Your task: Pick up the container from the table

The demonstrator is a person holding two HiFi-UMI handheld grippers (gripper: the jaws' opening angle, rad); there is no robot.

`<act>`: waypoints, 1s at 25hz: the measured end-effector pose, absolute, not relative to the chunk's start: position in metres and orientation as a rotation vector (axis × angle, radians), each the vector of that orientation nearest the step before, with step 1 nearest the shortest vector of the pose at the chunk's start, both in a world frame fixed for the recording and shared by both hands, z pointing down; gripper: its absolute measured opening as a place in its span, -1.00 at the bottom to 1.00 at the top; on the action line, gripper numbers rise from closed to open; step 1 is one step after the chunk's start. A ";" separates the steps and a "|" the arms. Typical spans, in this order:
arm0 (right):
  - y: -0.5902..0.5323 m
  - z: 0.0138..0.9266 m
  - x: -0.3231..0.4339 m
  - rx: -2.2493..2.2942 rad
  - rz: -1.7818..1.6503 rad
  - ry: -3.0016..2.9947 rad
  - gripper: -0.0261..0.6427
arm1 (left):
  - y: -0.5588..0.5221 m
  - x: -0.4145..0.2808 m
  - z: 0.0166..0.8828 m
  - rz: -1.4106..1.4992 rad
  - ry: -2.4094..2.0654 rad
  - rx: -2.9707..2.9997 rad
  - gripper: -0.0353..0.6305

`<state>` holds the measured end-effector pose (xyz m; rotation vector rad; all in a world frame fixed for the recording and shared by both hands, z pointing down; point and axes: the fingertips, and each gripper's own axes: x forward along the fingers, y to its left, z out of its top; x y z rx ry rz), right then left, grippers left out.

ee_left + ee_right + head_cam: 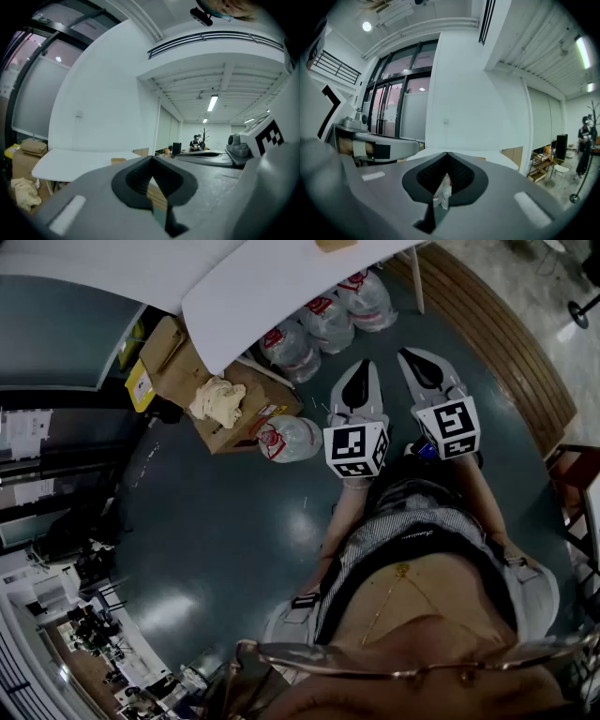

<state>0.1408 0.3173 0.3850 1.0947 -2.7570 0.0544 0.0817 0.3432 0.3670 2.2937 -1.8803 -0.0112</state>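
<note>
A white table (272, 277) stands ahead of me, at the top of the head view. A small tan container (335, 244) sits on it, cut by the frame's top edge, and shows as a tan box (118, 161) on the tabletop in the left gripper view. My left gripper (362, 367) and right gripper (410, 354) are held side by side close to my body, above the floor and well short of the table. Both are shut with nothing between the jaws; the left gripper (151, 162) and the right gripper (447, 158) show the same closed jaws in their own views.
Several tied plastic bags (323, 320) lie under the table beside its leg (415, 282). Cardboard boxes (178, 357) with a cloth (217, 399) and another bag (289, 439) sit to the left. Curved wooden boards (497, 343) run along the right. A person (584, 140) stands far off.
</note>
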 end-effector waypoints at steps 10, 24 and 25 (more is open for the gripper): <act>0.302 0.384 0.166 1.119 0.171 -2.827 -0.84 | 0.338 0.090 0.383 -0.078 -1.873 2.222 -0.89; 0.231 0.390 0.135 1.207 0.165 -2.771 -0.84 | 0.254 0.054 0.388 -0.056 -1.805 2.275 -0.89; 0.222 0.390 0.130 1.220 0.167 -2.770 -0.84 | 0.243 0.050 0.388 -0.056 -1.793 2.284 -0.89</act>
